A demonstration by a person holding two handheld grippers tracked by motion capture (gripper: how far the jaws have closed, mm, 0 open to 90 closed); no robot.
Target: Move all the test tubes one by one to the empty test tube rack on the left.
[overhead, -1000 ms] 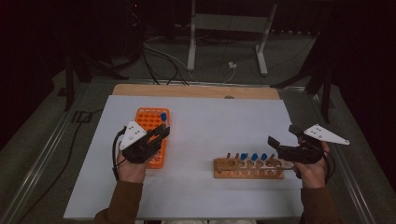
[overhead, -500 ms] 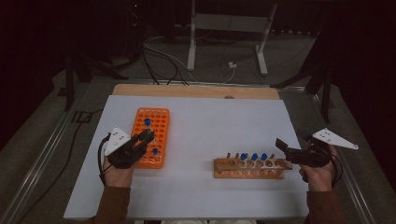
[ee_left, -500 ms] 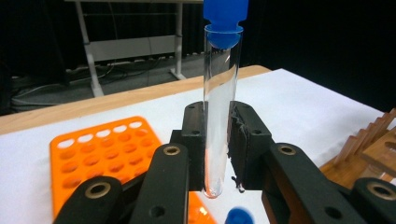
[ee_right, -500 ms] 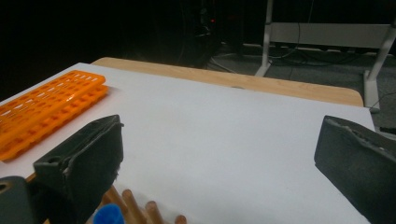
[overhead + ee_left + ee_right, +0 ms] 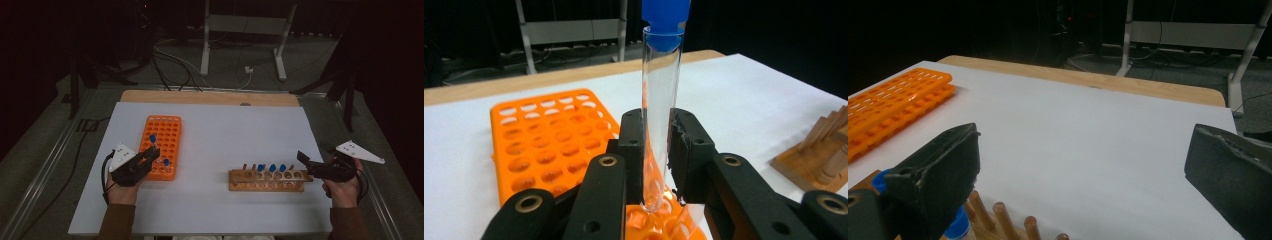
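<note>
Test tube (image 5: 659, 125): clear glass cylinder, round bottom, blue cap on top. Held upright, pinched between the pads of the left gripper (image 5: 656, 150), lower end at or just entering a hole at the near edge of the orange rack (image 5: 549, 145). Whether it is seated: cannot tell.

Orange rack (image 5: 161, 146): moulded plastic, rectangular, grid of round holes, glossy. High view shows two blue caps standing in it, one of them probably the held tube; most holes vacant.

Wooden rack (image 5: 266, 180): light brown block w/ a row of holes and short pegs, matte grain. Approx. three blue-capped tubes (image 5: 271, 168) stand in it; remaining holes appear vacant.

Progress (judgement): work looks like tube transfer from wooden rack to orange rack. Early stage, one or two moved, approx. three left.

Right gripper (image 5: 306, 161): jaws spread wide, nothing between them, just beside the right end of the wooden rack. Jaws black, hard plastic, pad faces rough.

Table (image 5: 240, 125): white smooth sheet over a wood top.
</note>
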